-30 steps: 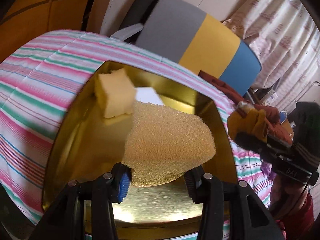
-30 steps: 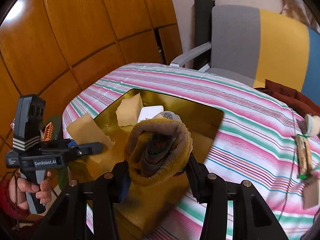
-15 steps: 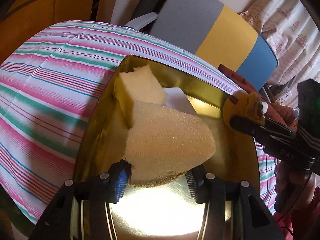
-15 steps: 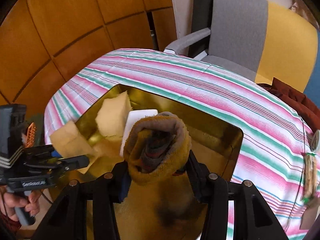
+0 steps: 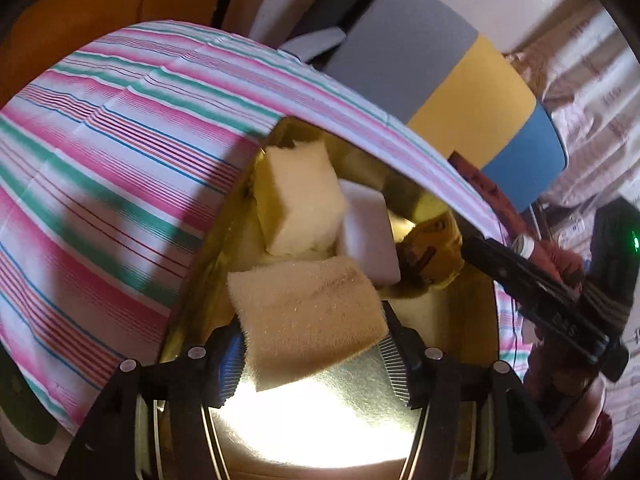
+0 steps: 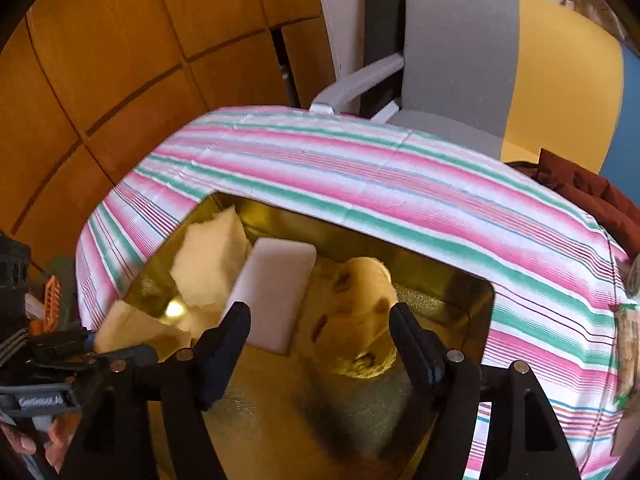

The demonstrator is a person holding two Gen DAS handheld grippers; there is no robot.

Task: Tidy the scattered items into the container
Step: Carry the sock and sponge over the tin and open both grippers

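Note:
A gold metal tin [image 5: 320, 420] [image 6: 452, 292] sits on the striped tablecloth. My left gripper [image 5: 314, 354] is open over the tin, with a tan sponge [image 5: 308, 316] loose between its jaws. My right gripper [image 6: 320, 332] is open above the tin, and a rolled mustard sock [image 6: 360, 320] [image 5: 432, 252] lies in the tin just below it. A pale yellow sponge [image 5: 300, 196] [image 6: 212, 264] and a white eraser block [image 5: 368, 232] [image 6: 276, 296] lie at the tin's far end.
The striped tablecloth [image 5: 100, 184] [image 6: 360, 184] covers the table around the tin. A grey, yellow and blue chair [image 6: 500, 68] stands behind the table. A dark red cloth [image 6: 592, 196] lies at the right edge. Wood panelling [image 6: 100, 60] is at the left.
Both grippers have opened. The sock has dropped from my right gripper into the tin. The tan sponge has loosened and turned between my left gripper's jaws.

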